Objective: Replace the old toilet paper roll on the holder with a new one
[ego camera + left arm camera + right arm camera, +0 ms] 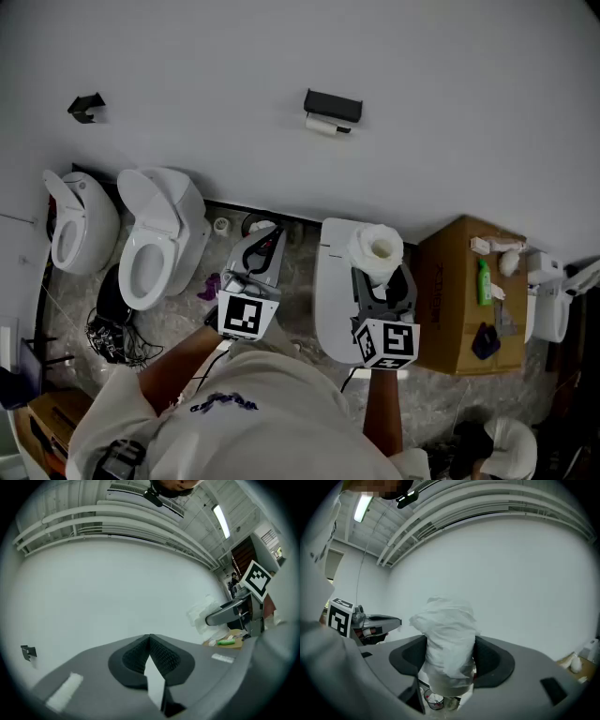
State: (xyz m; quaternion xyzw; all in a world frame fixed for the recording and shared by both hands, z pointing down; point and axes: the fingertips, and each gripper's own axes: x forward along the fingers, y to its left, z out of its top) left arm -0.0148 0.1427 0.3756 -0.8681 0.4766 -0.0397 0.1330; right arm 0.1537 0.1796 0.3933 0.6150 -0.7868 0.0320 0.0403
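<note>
A new white toilet paper roll (pixel 375 246), soft and slightly crumpled, is clamped between the jaws of the right hand-held gripper (pixel 382 274). The right gripper view shows both dark pads pressing on its sides. The roll stands upright in the grip, its long axis running up towards the head camera, so the hollow core shows from above. In the head view, the black wall-mounted paper holder (pixel 333 104) sits at about 11 o'clock from this roll, well apart from it on a plain white wall. The old white roll (pixel 324 125) hangs just under the holder with its long axis lying flat along the wall. So the new roll looks to need a quarter turn before it can go on, and the old one is not yet off. The left hand-held gripper (pixel 265 246) has its jaws pressed together on nothing. The holder lies at about 1 o'clock from it, and neither gripper is plainly the nearer. This free gripper seems the likely one to clear the old roll. Below the right gripper a white rounded porcelain fixture (pixel 330 300) stands against the wall and may limit how close the person can step. At 9 o'clock are two white toilets (pixel 159 234), and at 3 o'clock a brown cardboard box (pixel 450 300) carries a green bottle (pixel 484 281).
</note>
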